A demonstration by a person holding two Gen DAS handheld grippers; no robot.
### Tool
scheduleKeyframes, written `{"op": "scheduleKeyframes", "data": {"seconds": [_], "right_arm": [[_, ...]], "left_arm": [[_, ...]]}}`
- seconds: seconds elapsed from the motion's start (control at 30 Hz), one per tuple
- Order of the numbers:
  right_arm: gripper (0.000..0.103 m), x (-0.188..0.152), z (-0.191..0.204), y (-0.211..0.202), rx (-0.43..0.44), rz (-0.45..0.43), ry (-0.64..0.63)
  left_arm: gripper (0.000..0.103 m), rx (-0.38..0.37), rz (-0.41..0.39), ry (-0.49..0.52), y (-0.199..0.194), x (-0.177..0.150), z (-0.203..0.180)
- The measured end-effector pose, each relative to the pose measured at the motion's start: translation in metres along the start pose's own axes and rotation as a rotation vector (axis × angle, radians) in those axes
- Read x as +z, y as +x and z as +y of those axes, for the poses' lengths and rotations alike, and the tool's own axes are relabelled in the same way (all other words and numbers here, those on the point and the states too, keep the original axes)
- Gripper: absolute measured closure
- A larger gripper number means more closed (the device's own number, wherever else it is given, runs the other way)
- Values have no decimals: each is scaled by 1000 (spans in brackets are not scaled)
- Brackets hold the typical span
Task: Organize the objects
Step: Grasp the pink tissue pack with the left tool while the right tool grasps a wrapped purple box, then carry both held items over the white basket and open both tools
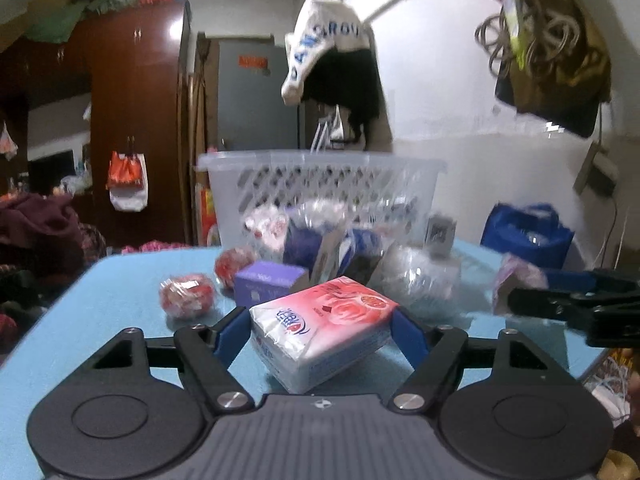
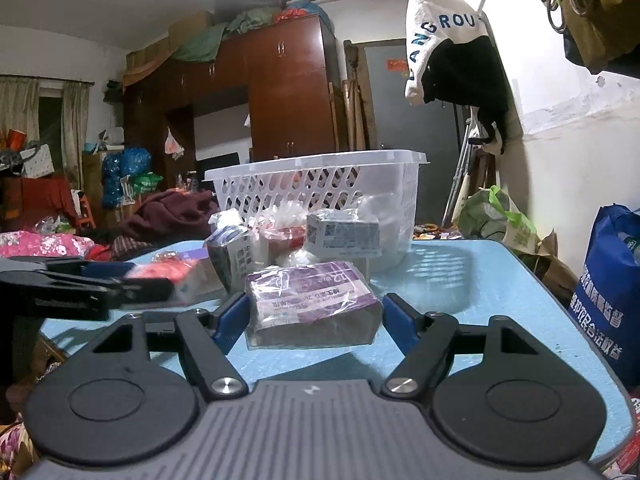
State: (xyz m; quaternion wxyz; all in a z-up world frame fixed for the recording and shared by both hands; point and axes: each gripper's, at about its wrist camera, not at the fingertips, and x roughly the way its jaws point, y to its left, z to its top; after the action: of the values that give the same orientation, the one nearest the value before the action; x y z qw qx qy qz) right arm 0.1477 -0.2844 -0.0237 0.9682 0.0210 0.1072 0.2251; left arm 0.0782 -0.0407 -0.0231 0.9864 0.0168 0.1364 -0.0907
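Pink-wrapped, the tissue pack [image 1: 320,326] sat clenched between the blue fingers of the left gripper [image 1: 320,330], tilted and lifted off the blue bench [image 1: 100,300]. The right gripper [image 2: 314,314] likewise grasped a purple packet [image 2: 312,304] in clear film, just above the bench. Ahead of both, beyond a heap of wrapped goods, stood the white basket [image 2: 320,184]. To my eye, each load needed carrying high over that heap and over the rim, one at a time so the grippers didn't collide, then releasing low inside.
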Motion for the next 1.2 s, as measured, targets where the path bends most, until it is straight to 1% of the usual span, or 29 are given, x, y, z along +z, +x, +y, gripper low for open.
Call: {"op": "scheduleKeyframes", "data": {"seconds": [0.17, 0.43, 0.57, 0.63, 0.67, 0.73, 0.8, 0.87, 0.93, 1.0, 1.07, 1.1, 1.13, 1.17, 1.2], "right_arm": [[28, 1, -2, -4, -11, -15, -4], [29, 2, -4, -7, -8, -32, 2], [29, 8, -7, -8, 26, -48, 23], [29, 24, -5, -6, 46, -82, 1], [29, 38, -3, -3, 41, -121, -19], [29, 71, -1, 10, 34, -195, -53], [29, 109, -3, 35, 43, -222, -69], [29, 142, -9, 71, 42, -182, -72], [30, 163, -14, 108, 20, -123, -81], [30, 170, -18, 135, 29, -67, -74], [29, 168, -19, 154, 32, -29, -79], [26, 165, -18, 159, 27, -15, -91], [22, 163, -17, 162, 17, 3, -97], [9, 161, -15, 161, 8, 16, -94], [0, 157, -14, 154, -1, 12, -83]], "left_arm": [[23, 5, -47, -21, -14, 1, 9], [24, 3, -53, -58, -10, 2, 19], [24, -17, -71, -86, -13, 5, 24], [24, -54, -83, -94, -7, 24, 26], [24, -73, -101, -80, -2, 39, 26], [24, -79, -130, -65, 17, 81, 29], [24, -63, -120, -87, 47, 124, 36], [24, -40, -81, -111, 80, 156, 45], [24, -11, -36, -149, 112, 176, 53], [24, 13, 17, -170, 139, 183, 59], [23, 18, 52, -187, 159, 180, 64], [22, 17, 63, -199, 166, 177, 66], [18, 13, 72, -203, 171, 174, 67], [15, 0, 73, -201, 171, 169, 68], [5, -18, 55, -193, 166, 164, 68]]}}
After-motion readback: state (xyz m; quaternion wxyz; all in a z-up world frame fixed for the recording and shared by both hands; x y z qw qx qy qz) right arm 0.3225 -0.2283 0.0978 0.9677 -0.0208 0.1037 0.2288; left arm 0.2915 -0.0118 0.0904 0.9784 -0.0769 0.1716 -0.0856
